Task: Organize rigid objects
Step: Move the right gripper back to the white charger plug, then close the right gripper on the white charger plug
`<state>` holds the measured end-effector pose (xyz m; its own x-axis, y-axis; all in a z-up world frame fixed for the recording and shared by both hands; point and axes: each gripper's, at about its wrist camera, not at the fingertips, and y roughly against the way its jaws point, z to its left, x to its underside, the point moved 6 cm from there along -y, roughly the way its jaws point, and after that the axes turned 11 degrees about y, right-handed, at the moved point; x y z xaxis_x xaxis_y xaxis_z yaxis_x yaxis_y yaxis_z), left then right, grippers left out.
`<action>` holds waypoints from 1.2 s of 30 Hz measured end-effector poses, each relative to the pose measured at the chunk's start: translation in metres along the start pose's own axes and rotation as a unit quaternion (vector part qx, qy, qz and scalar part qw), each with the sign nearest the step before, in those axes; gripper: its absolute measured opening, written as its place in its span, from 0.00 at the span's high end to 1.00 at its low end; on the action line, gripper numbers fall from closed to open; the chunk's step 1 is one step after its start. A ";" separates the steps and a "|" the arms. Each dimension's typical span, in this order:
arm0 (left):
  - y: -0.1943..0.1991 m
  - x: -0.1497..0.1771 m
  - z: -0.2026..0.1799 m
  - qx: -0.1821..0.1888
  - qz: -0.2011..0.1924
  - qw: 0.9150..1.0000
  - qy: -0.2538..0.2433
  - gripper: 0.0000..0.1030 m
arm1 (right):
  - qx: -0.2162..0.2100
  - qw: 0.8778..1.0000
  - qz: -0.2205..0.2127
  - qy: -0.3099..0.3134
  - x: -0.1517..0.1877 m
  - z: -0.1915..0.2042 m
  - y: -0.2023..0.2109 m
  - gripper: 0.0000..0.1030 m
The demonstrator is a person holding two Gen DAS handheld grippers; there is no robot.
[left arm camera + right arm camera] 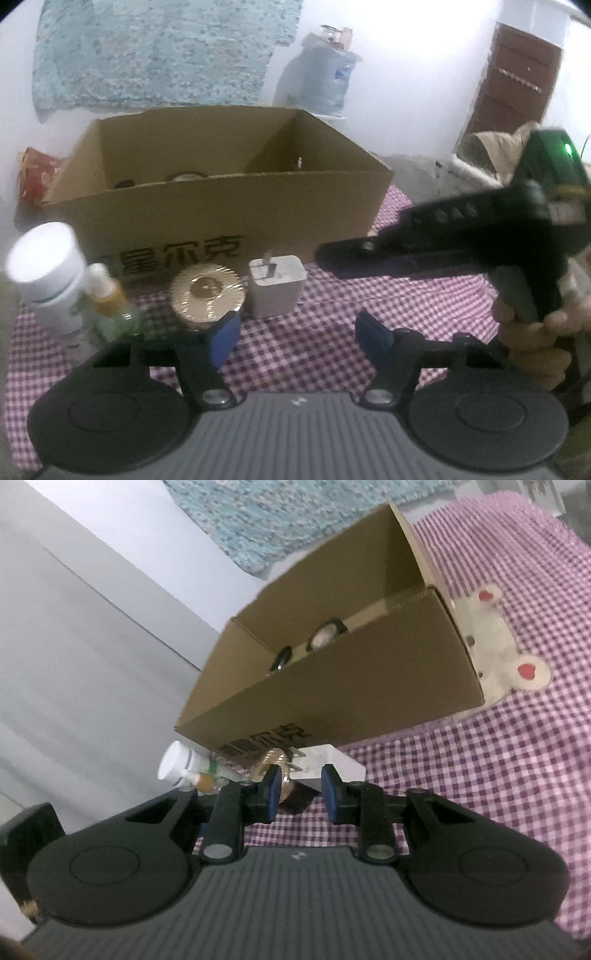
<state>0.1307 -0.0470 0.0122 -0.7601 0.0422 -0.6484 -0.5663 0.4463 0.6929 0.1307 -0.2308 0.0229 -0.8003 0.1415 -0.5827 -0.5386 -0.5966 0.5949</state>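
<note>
An open cardboard box (221,192) stands on a checked cloth, with a few dark round items inside. In front of it stand a white jar (48,273), a small orange-capped bottle (107,295), a gold round tin (207,295) and a white plug adapter (275,286). My left gripper (299,336) is open and empty, just short of the tin and adapter. My right gripper (299,794) is open, tilted, its jaws standing near the adapter (332,764) and tin (273,762); it also shows in the left wrist view (443,236), held by a hand.
The checked cloth (480,775) covers the surface. A white bear-shaped item (495,635) lies behind the box's right end. A wall and teal fabric (159,48) are behind; a water jug (328,74) and a brown door (517,77) stand farther back.
</note>
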 end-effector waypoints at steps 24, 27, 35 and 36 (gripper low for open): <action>-0.051 0.002 -0.019 -0.094 -0.020 0.993 -0.067 0.40 | -0.001 0.999 0.031 -0.007 -0.034 -0.013 -0.051 0.77; -0.052 0.001 -0.021 -0.096 -0.024 0.993 -0.070 0.40 | 0.000 0.999 0.031 -0.007 -0.033 -0.014 -0.051 0.77; -0.059 -0.002 -0.027 -0.115 -0.029 0.990 -0.079 0.38 | -0.005 0.999 0.031 -0.018 -0.030 -0.017 -0.052 0.78; -0.060 -0.003 -0.027 -0.118 -0.030 0.989 -0.079 0.39 | -0.005 0.999 0.031 -0.019 -0.030 -0.017 -0.051 0.78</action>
<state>0.1579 -0.0982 -0.0187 -0.6735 0.1700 -0.7193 -0.6824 0.2310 0.6935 0.1866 -0.2177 0.0003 -0.8414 0.1332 -0.5237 -0.4851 -0.6134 0.6233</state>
